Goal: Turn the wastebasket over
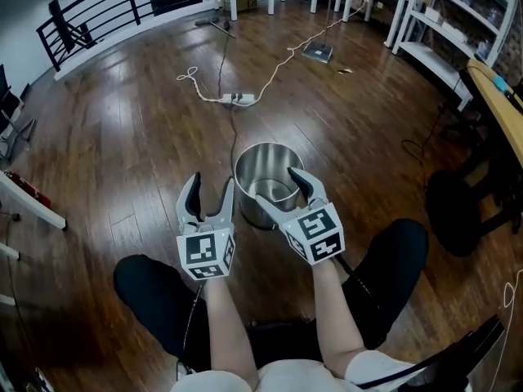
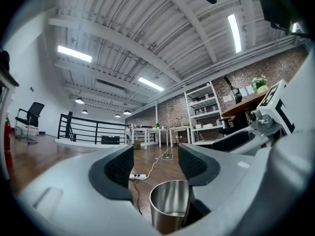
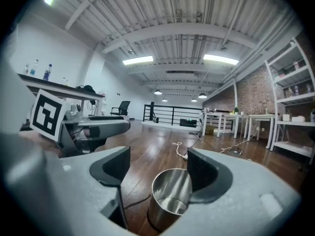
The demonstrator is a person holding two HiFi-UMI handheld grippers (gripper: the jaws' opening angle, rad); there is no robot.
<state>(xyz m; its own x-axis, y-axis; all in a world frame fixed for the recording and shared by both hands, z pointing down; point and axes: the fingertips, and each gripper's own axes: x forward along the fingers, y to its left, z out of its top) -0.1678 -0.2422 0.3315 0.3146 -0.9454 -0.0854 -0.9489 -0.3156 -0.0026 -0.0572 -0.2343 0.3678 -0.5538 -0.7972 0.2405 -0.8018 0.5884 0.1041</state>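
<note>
Dark wood floor (image 1: 122,137), big open loft; steel wastebasket (image 1: 261,158) stood upright, mouth up. Left gripper (image 1: 211,184) and right gripper (image 1: 280,189) both gaped open, empty.

- the left gripper (image 1: 210,193) is held out level in front of the body; its jaws stand apart; its marker cube (image 1: 206,256) faces up
- the right gripper (image 1: 286,196) is just beside it, tipped slightly downward and angled inward; its jaws stand apart too
- both bare forearms (image 1: 225,325) reach forward side by side; the knees (image 1: 151,288), in dark trousers, spread wide to either side
</note>
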